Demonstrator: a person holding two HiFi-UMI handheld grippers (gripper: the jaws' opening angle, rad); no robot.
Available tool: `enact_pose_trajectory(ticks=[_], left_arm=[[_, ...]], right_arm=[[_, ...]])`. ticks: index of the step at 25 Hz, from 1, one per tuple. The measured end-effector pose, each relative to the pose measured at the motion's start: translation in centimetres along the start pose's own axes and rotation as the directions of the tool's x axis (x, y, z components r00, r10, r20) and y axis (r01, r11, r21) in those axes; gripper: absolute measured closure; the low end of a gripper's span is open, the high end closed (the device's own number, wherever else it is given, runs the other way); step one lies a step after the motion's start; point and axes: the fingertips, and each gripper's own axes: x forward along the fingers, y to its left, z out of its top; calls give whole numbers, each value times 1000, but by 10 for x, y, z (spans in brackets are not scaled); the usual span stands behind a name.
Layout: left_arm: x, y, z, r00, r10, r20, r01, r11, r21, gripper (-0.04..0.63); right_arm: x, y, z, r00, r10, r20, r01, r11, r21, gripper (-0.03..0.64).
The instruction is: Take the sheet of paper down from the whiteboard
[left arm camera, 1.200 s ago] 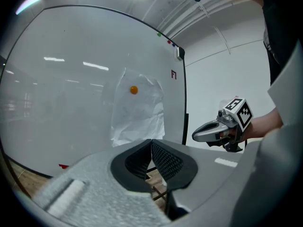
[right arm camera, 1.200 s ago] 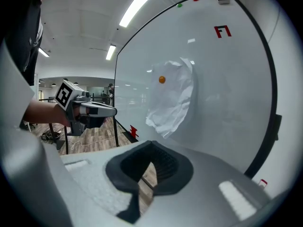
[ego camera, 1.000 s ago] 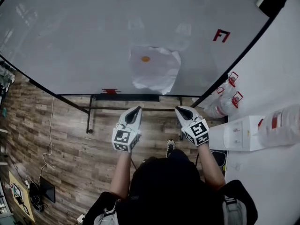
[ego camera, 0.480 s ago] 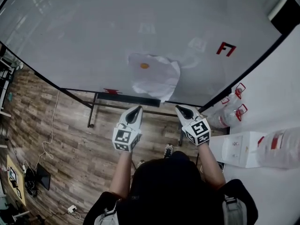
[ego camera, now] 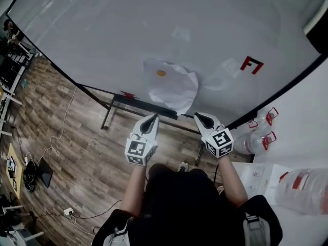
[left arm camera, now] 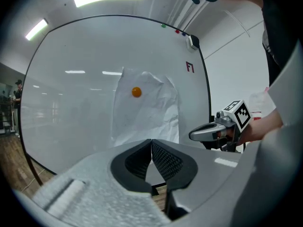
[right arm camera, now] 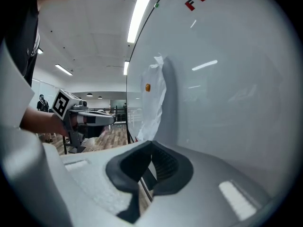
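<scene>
nearest, the left gripper (ego camera: 150,122) and right gripper (ego camera: 201,119) sit side by side, each with jaws pressed together on nothing, pointed at the whiteboard (ego camera: 92,40). this is judged an approach posture, closed because no grasp is due yet. neither touches the board. beyond them the paper (ego camera: 171,86) hangs on the board at 12 o'clock from the gap between the grippers, crumpled, its lower edge curling off the surface. one orange magnet (ego camera: 161,73) pins it at about 11 o'clock on the sheet, which would explain the loose bottom. judgement: removal not begun; the jaws must part before taking that free edge. farther off, at 2 o'clock, is a red mark (ego camera: 251,64).
</scene>
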Motion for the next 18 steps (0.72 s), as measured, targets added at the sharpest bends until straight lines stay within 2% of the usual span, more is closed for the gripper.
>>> enact_pose_trajectory(ticks=[4,10,15,18], left_arm=[[9,-1,20,1000,4,15,-5,998,56,583],[28,17,45,999,-31,38,28,996,91,583],[45,36,52,997,-63,43,59,993,98,583],[58,37,56,994,-95,46,89,989,114,583]], right_arm=[[2,-9,10,999,7,43,-8,1000,26,614],[12,-24,38,988,-46,145,40,998,40,614],[12,-20,69,961,-42,274,29,998,51,612],[9,-24,83,948,-42,315,19,997,76,607]])
